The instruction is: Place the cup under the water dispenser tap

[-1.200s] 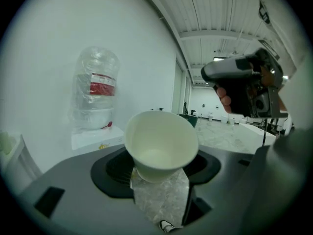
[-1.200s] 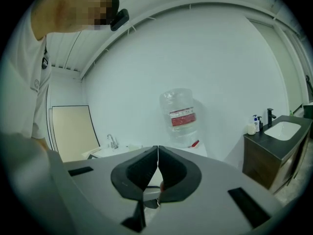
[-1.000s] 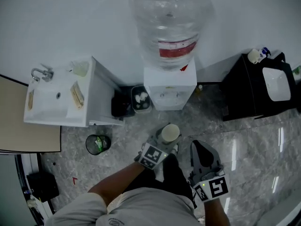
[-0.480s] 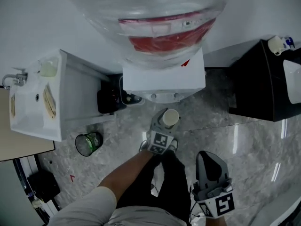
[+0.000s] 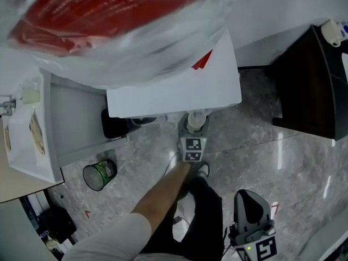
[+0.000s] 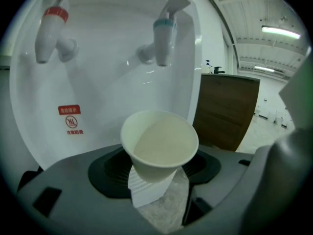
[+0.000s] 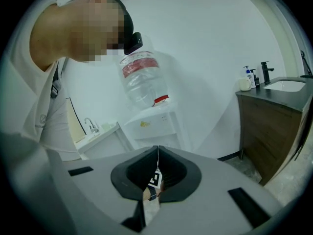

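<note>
A white paper cup (image 6: 159,142) sits between the jaws of my left gripper (image 6: 156,180), which is shut on its lower part; the cup tilts back toward the camera and looks empty. In front of it is the dispenser's white recess, with a red-capped tap (image 6: 51,26) at upper left and a blue-capped tap (image 6: 164,33) above and slightly beyond the cup. In the head view the cup (image 5: 197,120) and left gripper (image 5: 192,131) are at the dispenser's (image 5: 179,86) front edge. My right gripper (image 5: 250,199) hangs low at the right, shut and empty (image 7: 157,166).
The big water bottle (image 5: 109,26) with a red label fills the top of the head view. A white sink counter (image 5: 60,124) stands at the left, with a small bin (image 5: 98,174) on the marble floor beside it. A dark cabinet (image 5: 307,86) stands at the right.
The view has sunk and closed in on the dispenser. My left gripper carried the cup forward to the dispenser's front. The right gripper dropped back toward the bottom of the head view.
</note>
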A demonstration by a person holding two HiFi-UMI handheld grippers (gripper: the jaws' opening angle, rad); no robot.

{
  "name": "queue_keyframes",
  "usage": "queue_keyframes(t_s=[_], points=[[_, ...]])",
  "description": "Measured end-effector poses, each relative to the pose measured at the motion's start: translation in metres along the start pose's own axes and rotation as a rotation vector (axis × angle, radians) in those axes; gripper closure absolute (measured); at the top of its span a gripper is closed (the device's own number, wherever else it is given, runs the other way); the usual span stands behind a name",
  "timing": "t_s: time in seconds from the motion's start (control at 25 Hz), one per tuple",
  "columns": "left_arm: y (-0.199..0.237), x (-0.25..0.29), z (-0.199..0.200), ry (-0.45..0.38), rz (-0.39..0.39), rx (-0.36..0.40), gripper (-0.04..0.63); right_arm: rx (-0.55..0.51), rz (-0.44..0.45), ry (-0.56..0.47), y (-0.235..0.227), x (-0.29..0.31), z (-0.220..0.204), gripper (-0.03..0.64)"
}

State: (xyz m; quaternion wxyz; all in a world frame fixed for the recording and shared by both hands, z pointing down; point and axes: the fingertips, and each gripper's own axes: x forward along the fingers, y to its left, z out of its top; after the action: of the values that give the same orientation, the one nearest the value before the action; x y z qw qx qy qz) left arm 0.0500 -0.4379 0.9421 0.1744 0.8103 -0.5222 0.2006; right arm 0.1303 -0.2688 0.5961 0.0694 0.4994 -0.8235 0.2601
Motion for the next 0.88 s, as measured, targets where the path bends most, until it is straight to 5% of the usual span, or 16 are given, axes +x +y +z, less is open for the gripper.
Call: queue_keyframes(t_s=[0.24, 0.88], points=[[0.012, 0.026, -0.014, 0.03, 0.073, -0.011, 0.314, 0.002, 0.011, -0.001, 0.002, -0.003, 0.005, 0.6], [0.013, 0.001, -0.023, 0.106, 0.046, -0.018, 0.253, 0.038, 0.017, 0.001, -0.012, -0.007, 0.003, 0.6]])
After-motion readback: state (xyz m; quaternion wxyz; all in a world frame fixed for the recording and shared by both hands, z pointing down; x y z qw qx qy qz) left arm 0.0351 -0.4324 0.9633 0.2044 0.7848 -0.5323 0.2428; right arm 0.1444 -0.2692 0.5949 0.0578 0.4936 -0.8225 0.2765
